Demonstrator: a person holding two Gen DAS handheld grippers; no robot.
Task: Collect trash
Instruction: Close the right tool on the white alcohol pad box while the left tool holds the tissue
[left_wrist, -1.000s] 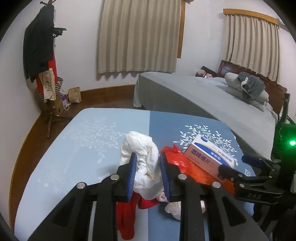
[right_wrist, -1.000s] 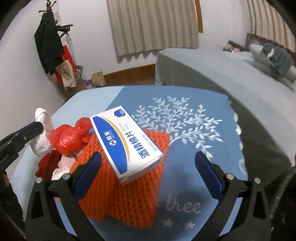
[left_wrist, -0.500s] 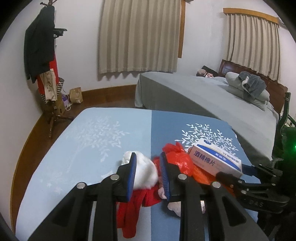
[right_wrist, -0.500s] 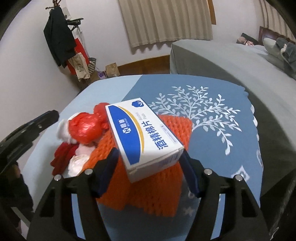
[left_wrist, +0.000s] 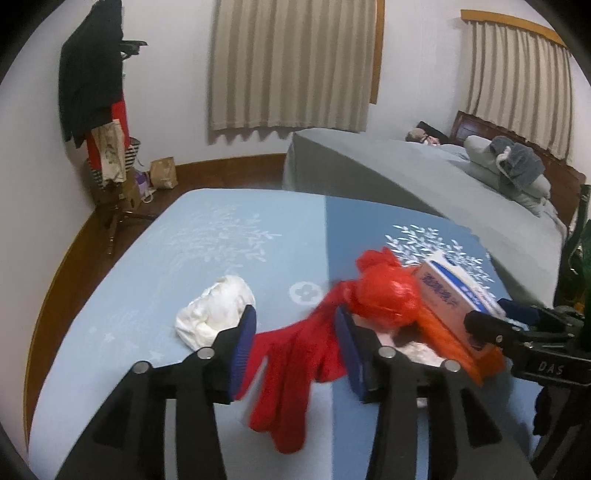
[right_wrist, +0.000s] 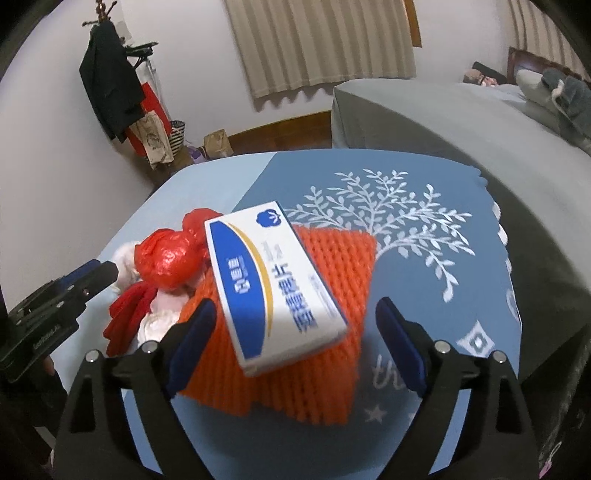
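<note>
On the blue tablecloth (left_wrist: 229, 243) lies a crumpled white wad (left_wrist: 216, 314), just left of my left gripper (left_wrist: 297, 336). Its jaws are opening, and a red cloth (left_wrist: 295, 354) lies on the table between and below them, with the pads off it. A red plastic bag ball (left_wrist: 388, 295) sits behind. My right gripper (right_wrist: 295, 328) is opening around a white and blue box (right_wrist: 273, 284). The box lies on an orange foam net (right_wrist: 332, 332), with gaps at both pads. The left gripper (right_wrist: 92, 277) shows at the left.
A grey bed (left_wrist: 424, 184) stands close behind the table on the right. A coat stand (left_wrist: 96, 92) with clothes and a paper bag (left_wrist: 162, 173) on the floor are at the far left wall. The tablecloth (right_wrist: 424, 277) ends in a scalloped edge on the right.
My left gripper let go of the white wad, which now lies on the table beside it. My right gripper closed in on the box, then spread again.
</note>
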